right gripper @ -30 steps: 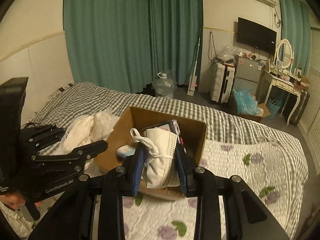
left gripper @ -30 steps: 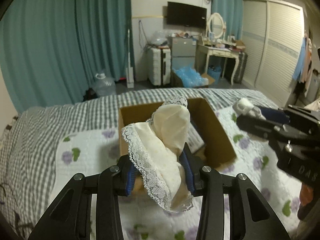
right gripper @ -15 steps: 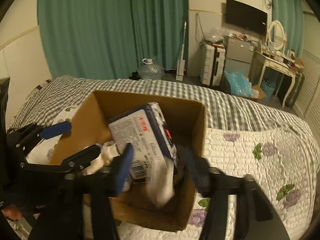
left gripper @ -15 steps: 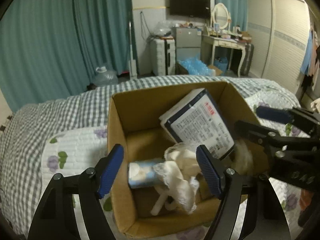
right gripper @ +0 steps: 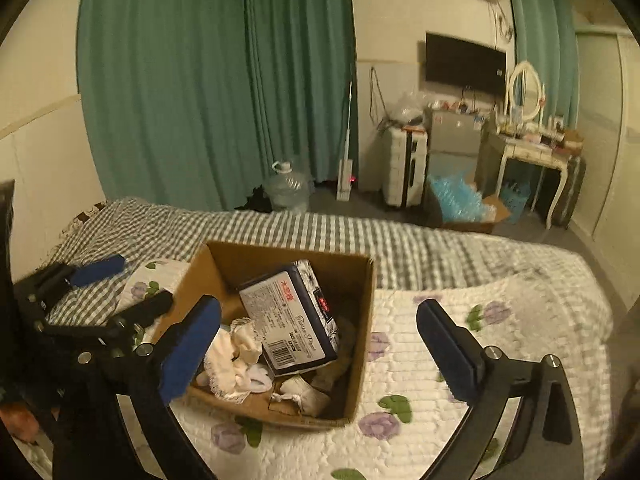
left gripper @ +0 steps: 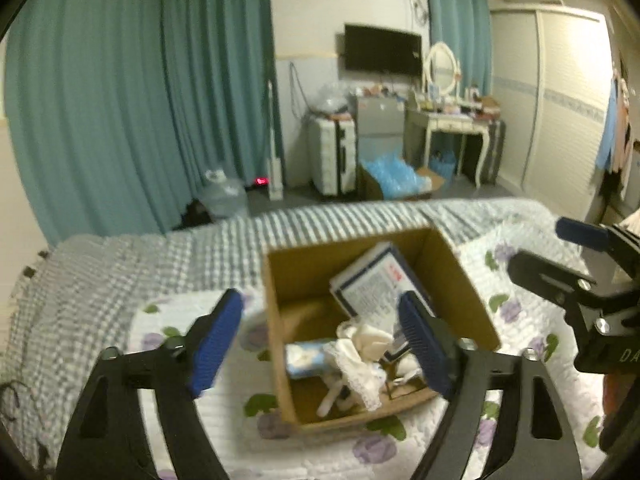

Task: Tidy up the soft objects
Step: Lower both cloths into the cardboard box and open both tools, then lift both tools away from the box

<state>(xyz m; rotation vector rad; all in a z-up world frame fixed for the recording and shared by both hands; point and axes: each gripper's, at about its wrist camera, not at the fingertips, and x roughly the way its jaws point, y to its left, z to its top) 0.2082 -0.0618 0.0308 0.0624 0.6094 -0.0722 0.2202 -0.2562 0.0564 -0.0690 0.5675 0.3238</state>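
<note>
An open cardboard box [left gripper: 464,284] [right gripper: 362,320] sits on the bed. Inside lie a cream lace-trimmed cloth [left gripper: 360,360] [right gripper: 230,356], a white sock-like piece [right gripper: 304,396], a small pale blue pack [left gripper: 306,358] and a blue-and-white tissue pack [left gripper: 376,280] [right gripper: 292,316] leaning upright. My left gripper [left gripper: 320,336] is open and empty, above the box's near left side. My right gripper [right gripper: 320,344] is open and empty, above the box's right part. Each gripper shows in the other's view, the right one [left gripper: 576,276] and the left one [right gripper: 100,288].
The bed carries a white floral quilt [right gripper: 460,380] over a grey checked sheet [left gripper: 120,272]. Beyond the bed are teal curtains, a water jug [right gripper: 286,192], a suitcase [left gripper: 332,156], a dressing table [left gripper: 452,120] and a wardrobe at the right.
A second ago my left gripper held the lace cloth and my right held the white piece. Both opened and dropped them into the box, then drew back and up.
</note>
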